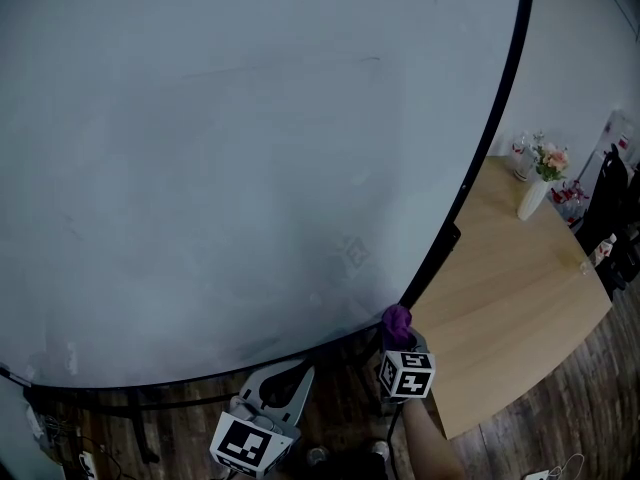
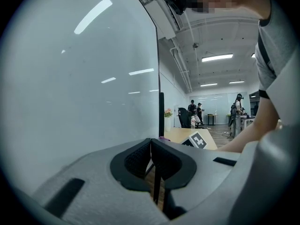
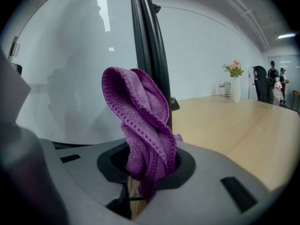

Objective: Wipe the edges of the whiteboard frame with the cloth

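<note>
A large whiteboard [image 1: 250, 168] fills most of the head view, edged by a thin black frame [image 1: 500, 98] on its right and along its bottom. A bunched purple cloth [image 1: 397, 323] [image 3: 140, 121] sticks up from my right gripper [image 1: 402, 346] [image 3: 149, 165], which is shut on it just below the frame's lower right corner [image 1: 405, 303]. In the right gripper view the cloth stands right in front of the frame's upright bar [image 3: 152, 46]. My left gripper [image 1: 272, 393] [image 2: 151, 165] hangs below the bottom edge, shut and empty.
A light wooden table [image 1: 510, 288] stands to the right of the board, with a white vase of flowers [image 1: 538, 183] and glassware at its far end. Dark wooden floor [image 1: 560, 418] lies below. Several people stand far back in the room [image 2: 194, 109].
</note>
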`<state>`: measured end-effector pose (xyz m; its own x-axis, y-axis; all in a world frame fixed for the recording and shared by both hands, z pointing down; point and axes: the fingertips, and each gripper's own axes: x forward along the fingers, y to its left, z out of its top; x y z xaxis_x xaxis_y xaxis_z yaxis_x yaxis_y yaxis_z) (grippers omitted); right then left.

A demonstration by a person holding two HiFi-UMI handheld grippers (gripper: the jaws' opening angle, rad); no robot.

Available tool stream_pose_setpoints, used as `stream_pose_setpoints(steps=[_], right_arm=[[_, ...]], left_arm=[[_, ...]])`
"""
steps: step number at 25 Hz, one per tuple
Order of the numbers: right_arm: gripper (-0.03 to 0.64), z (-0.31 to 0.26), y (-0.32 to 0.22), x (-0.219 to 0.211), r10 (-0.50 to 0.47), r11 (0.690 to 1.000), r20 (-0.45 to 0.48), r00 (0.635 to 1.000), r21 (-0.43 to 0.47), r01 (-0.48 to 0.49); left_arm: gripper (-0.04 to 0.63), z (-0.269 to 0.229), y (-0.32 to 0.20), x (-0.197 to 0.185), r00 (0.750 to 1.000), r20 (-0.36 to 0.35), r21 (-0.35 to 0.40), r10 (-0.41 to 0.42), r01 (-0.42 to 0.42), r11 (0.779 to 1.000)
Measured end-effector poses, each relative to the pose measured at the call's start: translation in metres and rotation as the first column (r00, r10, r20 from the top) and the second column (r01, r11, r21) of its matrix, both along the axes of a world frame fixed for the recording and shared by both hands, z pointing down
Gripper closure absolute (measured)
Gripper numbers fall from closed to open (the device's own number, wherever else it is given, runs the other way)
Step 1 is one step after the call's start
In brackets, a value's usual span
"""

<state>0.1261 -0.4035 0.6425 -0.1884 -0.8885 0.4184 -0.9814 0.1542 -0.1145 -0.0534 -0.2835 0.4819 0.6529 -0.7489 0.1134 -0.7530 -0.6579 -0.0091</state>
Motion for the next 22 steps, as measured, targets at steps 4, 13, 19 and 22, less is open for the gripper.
stream_pose_setpoints(steps=[4,13,19,22], right_arm=[[0.523,0.007,0.002,0.001,0.005,1.0,0.003,1.0,-0.014,-0.005],[0.523,0.002,0.006,-0.001,0.009,1.0,0.017,1.0,0.005,-0.009],[0.523,-0.013,0.021,-0.007,-0.015,0.999,0.036,0.999,0.046,0.014],[0.523,-0.024,0.031,-0.011,-0.042,0.997,0.044,0.998,0.068,0.039]], left_arm=[[0.577,-0.001,0.003,0.003,1.0,-0.004,-0.036,0.004,-0.004,0.999],[0.577,-0.006,0.006,-0.001,1.0,-0.012,-0.019,-0.007,0.007,1.0],[0.577,-0.01,0.009,0.0,1.0,-0.01,-0.007,-0.015,0.015,1.0],[0.577,-0.014,0.011,0.001,1.0,-0.008,0.003,-0.025,0.025,1.0]])
